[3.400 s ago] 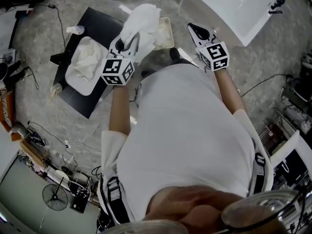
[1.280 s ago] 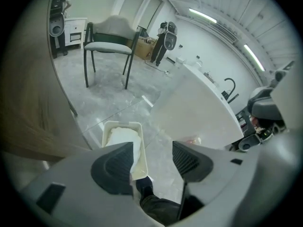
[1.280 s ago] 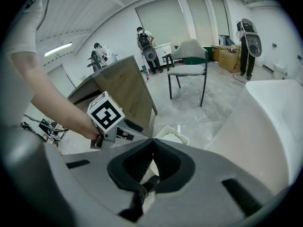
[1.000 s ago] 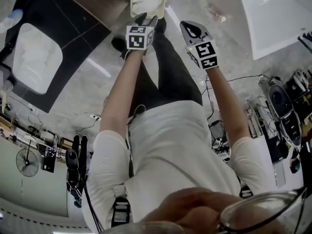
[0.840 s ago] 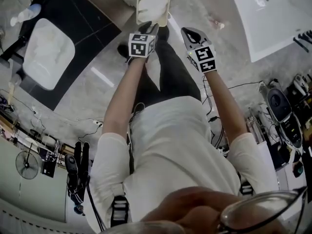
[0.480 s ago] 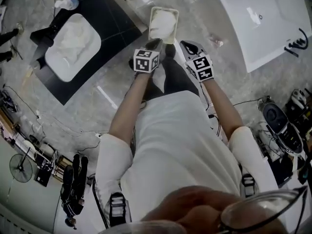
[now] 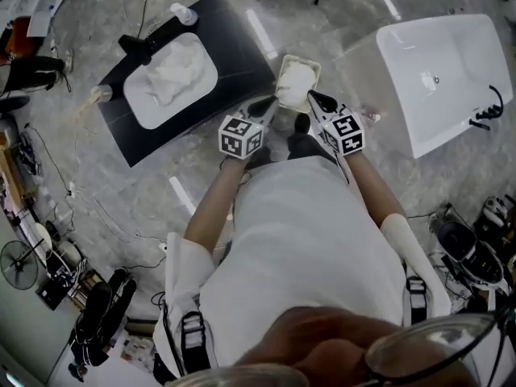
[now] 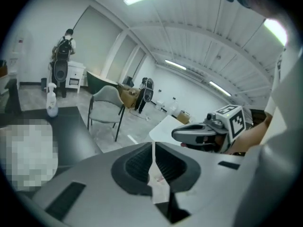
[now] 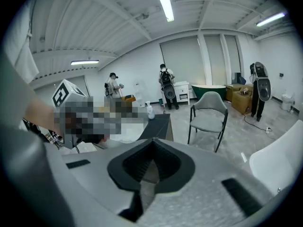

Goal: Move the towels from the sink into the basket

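In the head view, white towels (image 7: pixel 171 75) lie heaped in the white sink (image 7: pixel 141 118), set in a black counter (image 7: pixel 234 51) at upper left. The small cream basket (image 7: pixel 283 63) stands on the floor ahead of the person with a white towel (image 7: pixel 297 84) inside. My left gripper (image 7: pixel 262 107) hovers just left of the basket, shut and empty. My right gripper (image 7: pixel 314 99) hovers just right of it, also shut with nothing held. In the left gripper view its jaws (image 8: pixel 154 143) meet and the right gripper (image 8: pixel 201 132) shows beside them. The right gripper (image 9: pixel 151 140) view shows jaws together too.
A large white tub (image 7: pixel 443 63) sits on the floor at right. A spray bottle (image 7: pixel 184 13) stands on the counter's far end. A grey chair (image 9: pixel 208 115) stands beyond the counter. Cables and gear line the floor edges. People stand far back (image 9: pixel 165 86).
The left gripper carried a towel above the basket, then reached low into it. Now both grippers are raised and drawn back, and the towel lies in the basket.
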